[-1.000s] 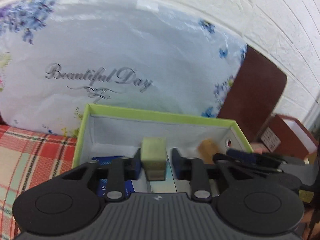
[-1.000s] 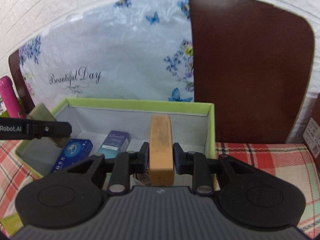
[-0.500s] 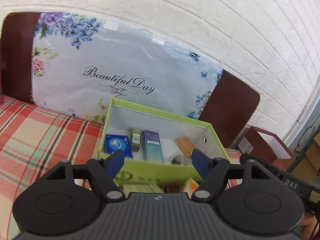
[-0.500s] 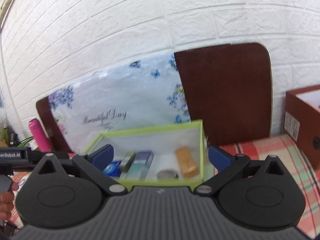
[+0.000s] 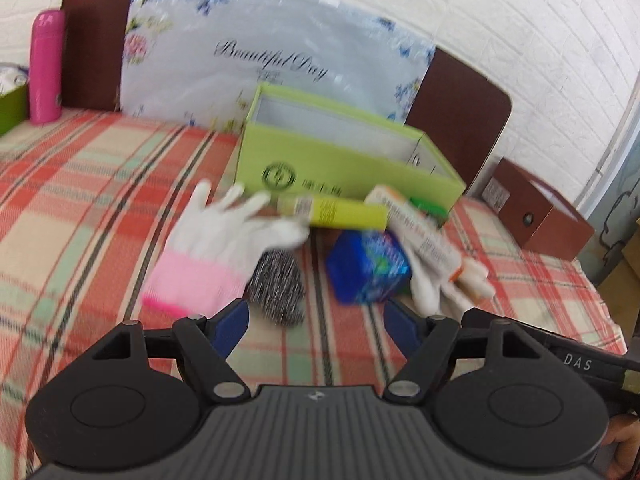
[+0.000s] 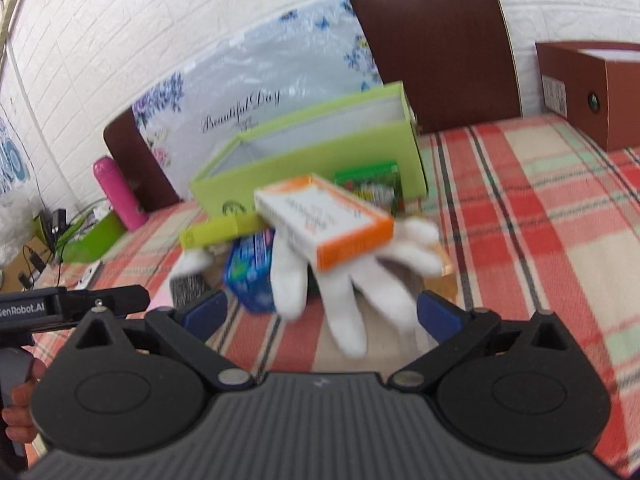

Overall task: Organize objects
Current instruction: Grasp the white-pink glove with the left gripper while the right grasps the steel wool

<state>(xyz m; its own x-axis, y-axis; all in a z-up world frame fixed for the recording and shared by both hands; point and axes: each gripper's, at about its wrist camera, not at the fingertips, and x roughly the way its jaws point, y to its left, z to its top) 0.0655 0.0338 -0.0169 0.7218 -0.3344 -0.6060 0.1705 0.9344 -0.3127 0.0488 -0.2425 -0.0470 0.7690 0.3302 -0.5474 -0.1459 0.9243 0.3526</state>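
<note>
A green open box (image 5: 340, 160) stands on the plaid cloth, also in the right wrist view (image 6: 312, 152). In front of it lie a white glove with a pink cuff (image 5: 216, 248), a steel scourer (image 5: 276, 288), a blue packet (image 5: 368, 268), a yellow-green long box (image 5: 336, 210) and a white-and-orange box (image 6: 324, 216) resting on a second white glove (image 6: 352, 280). My left gripper (image 5: 316, 320) is open and empty, close above the scourer. My right gripper (image 6: 320, 312) is open and empty over the second glove's fingers.
A pink bottle (image 5: 46, 68) and a green tub (image 5: 12, 104) stand at the far left. A brown box (image 5: 540, 212) sits at the right, also in the right wrist view (image 6: 592, 88). A floral "Beautiful Day" board (image 5: 272, 56) leans on the brick wall.
Both grippers let go of the small boxes inside the green box, opened, and pulled back and down toward the loose items in front of it.
</note>
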